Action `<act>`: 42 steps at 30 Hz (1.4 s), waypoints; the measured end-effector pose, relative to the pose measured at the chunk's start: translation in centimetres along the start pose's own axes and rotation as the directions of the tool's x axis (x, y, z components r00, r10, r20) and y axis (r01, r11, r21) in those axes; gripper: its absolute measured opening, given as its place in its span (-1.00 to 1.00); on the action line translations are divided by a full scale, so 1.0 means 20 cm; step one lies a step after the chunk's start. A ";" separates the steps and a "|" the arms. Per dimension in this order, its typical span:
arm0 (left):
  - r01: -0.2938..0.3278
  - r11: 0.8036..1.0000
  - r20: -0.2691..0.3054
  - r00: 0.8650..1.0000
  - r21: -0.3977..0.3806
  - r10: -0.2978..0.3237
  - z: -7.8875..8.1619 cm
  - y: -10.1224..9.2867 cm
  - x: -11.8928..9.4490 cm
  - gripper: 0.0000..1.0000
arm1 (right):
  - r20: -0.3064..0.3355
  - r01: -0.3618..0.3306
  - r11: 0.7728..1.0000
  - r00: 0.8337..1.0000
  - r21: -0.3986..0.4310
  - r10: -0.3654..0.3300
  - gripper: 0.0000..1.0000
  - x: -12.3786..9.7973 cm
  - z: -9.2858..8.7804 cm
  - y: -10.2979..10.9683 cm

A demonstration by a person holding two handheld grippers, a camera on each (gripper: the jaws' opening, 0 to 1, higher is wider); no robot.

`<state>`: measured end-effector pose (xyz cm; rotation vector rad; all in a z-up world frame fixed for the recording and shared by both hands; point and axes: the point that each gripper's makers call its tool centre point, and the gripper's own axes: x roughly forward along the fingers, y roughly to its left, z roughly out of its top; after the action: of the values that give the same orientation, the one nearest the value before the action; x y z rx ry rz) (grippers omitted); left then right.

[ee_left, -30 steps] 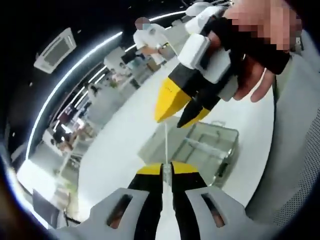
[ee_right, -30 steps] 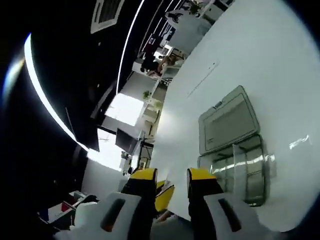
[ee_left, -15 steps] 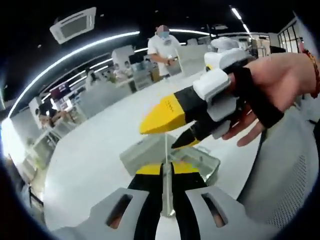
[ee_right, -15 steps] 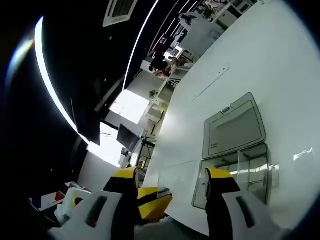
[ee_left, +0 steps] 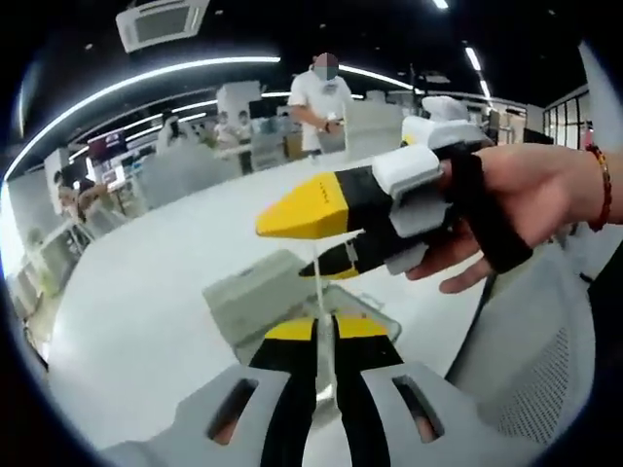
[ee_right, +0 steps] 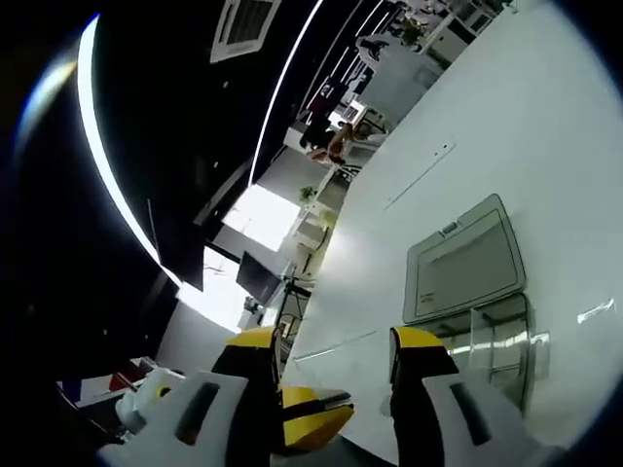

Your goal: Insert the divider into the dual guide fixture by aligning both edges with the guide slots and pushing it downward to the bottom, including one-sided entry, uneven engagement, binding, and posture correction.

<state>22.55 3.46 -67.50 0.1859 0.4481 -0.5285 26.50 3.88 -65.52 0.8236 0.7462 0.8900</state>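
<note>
I see my left gripper (ee_left: 324, 331) pinched tight on the divider (ee_left: 318, 292), a thin clear sheet standing edge-on above the white table (ee_left: 146, 302). Right gripper (ee_left: 310, 243) has its jaws spread wide around the divider's top edge, not closed on it. Clear guide fixture (ee_right: 492, 341) sits on the table, touching its grey lid (ee_right: 465, 258)

fixture (ee_left: 365, 326) partly behind left claw (ee_left: 324, 331)
</note>
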 end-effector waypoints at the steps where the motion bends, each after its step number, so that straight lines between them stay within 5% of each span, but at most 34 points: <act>1: 0.005 1.000 -0.011 1.000 -0.008 -0.005 -0.01 0.00 0.00 -0.93 | -0.004 -0.001 1.000 1.000 0.000 0.001 -0.15 0.00 0.00 0.00; 6: 0.027 0.992 0.010 1.000 -0.125 -0.026 0.00 0.00 -0.01 -0.93 | -0.038 0.013 0.997 0.999 -0.071 -0.016 -0.12 0.00 -0.02 -0.01; 15: -0.006 0.983 -0.054 0.999 -0.185 -0.004 -0.04 0.08 0.01 -0.93 | -0.058 0.060 0.974 0.996 -0.218 -0.074 0.10 -0.05 0.01 -0.03; 18: -0.078 0.987 -0.101 0.993 -0.141 0.064 -0.07 0.14 0.01 -0.93 | -0.083 0.076 0.957 0.991 -0.281 -0.104 0.20 -0.08 0.01 -0.05; 25: -0.061 0.964 -0.141 0.990 -0.258 0.025 -0.08 0.13 0.05 -0.93 | -0.142 0.086 0.899 0.977 -0.429 -0.161 0.36 -0.14 -0.01 -0.10; 32: -0.086 0.937 -0.176 0.984 -0.339 0.026 -0.08 0.14 0.07 -0.93 | -0.160 0.064 0.876 0.974 -0.479 -0.159 0.52 -0.19 -0.03 -0.13; 35: -0.063 0.924 -0.178 0.984 -0.376 -0.005 -0.08 0.12 0.08 -0.93 | -0.198 0.060 0.842 0.961 -0.535 -0.194 0.56 -0.22 -0.07 -0.17; 42: -0.095 0.913 -0.236 0.972 -0.397 -0.001 -0.12 0.15 0.08 -0.93 | -0.199 0.054 0.839 0.961 -0.542 -0.191 0.63 -0.25 -0.06 -0.19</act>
<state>24.48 6.01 -70.27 -0.1451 0.7697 -0.3558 24.74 -1.64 -68.22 0.1653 0.7063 1.0286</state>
